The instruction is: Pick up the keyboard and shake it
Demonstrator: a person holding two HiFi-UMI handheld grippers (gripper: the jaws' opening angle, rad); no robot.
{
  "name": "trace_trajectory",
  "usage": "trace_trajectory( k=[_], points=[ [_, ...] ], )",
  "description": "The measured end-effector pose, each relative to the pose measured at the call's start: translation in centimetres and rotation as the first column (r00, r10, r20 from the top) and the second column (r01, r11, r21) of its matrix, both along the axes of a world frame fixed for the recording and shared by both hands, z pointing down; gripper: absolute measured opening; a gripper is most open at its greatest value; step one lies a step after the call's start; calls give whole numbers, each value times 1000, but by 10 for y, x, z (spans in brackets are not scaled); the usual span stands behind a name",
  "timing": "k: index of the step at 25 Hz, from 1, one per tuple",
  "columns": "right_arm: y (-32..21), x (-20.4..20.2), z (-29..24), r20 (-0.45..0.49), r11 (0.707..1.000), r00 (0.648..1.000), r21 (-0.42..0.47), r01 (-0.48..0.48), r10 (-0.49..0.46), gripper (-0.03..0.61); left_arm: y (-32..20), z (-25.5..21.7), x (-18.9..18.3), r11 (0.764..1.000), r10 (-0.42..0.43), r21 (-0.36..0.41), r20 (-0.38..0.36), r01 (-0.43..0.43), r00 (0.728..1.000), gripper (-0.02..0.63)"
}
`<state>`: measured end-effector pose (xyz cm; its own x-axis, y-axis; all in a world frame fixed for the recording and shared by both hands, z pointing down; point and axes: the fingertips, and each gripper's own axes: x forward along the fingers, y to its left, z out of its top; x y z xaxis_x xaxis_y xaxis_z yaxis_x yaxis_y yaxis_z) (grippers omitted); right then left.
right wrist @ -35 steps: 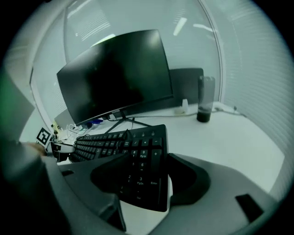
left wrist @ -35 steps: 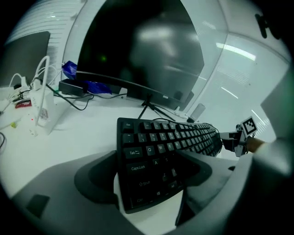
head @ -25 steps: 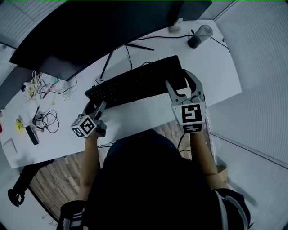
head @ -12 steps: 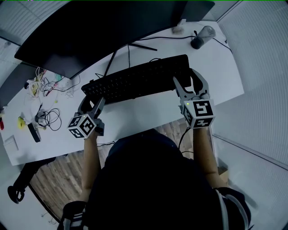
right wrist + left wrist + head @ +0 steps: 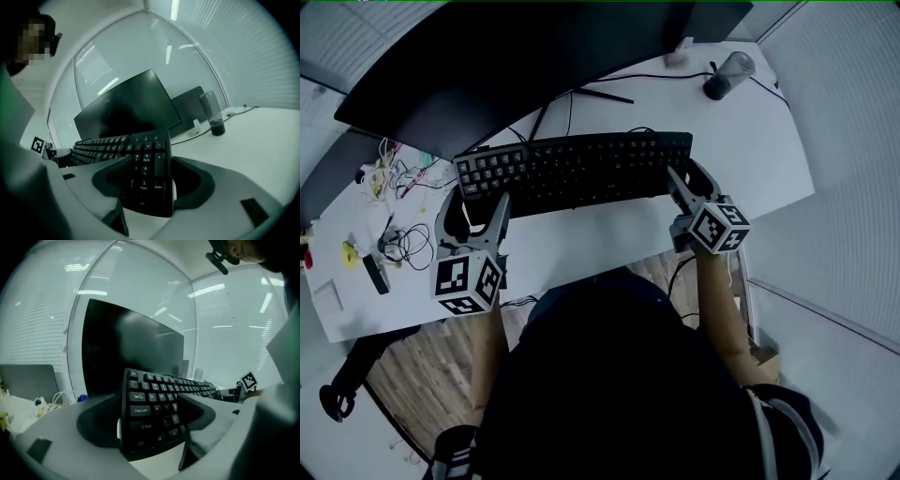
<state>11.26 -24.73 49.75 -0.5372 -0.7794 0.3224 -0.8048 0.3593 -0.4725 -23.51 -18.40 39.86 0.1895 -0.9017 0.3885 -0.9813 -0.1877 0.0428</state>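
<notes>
The black keyboard (image 5: pixel 572 169) is held by its two ends above the white desk (image 5: pixel 750 141), keys facing me. My left gripper (image 5: pixel 476 201) is shut on its left end, and in the left gripper view the Tab and Shift keys of the keyboard (image 5: pixel 150 404) sit between the jaws of the left gripper (image 5: pixel 152 432). My right gripper (image 5: pixel 688 176) is shut on the number-pad end. The right gripper view shows that end of the keyboard (image 5: pixel 147 168) clamped in the right gripper (image 5: pixel 145 192).
A large dark monitor (image 5: pixel 516 56) stands behind the keyboard, its thin stand legs on the desk. A dark cup (image 5: pixel 724 73) is at the far right. Tangled cables (image 5: pixel 398 246) and small items lie at the left. Wood floor (image 5: pixel 412 366) shows below the desk edge.
The keyboard has swung level: its left end rose and moved left with the left gripper, while the right gripper dipped slightly. Both grippers kept their hold.
</notes>
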Motion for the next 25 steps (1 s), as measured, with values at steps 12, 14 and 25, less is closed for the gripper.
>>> trace_trajectory(
  k=[12,14,25],
  points=[
    [12,-10,32,145,998,989,-66,1,9,275,3,-28,7,998,34,56,60,-38,998,388],
    [10,-8,28,106,998,994,-62,2,4,275,2,-17,3,999,25,41,17,-26,1000,388],
    [10,19,44,-181,994,983,-110,1,-21,275,-7,96,1,995,-24,-99,-293,-5,956,387]
  ],
)
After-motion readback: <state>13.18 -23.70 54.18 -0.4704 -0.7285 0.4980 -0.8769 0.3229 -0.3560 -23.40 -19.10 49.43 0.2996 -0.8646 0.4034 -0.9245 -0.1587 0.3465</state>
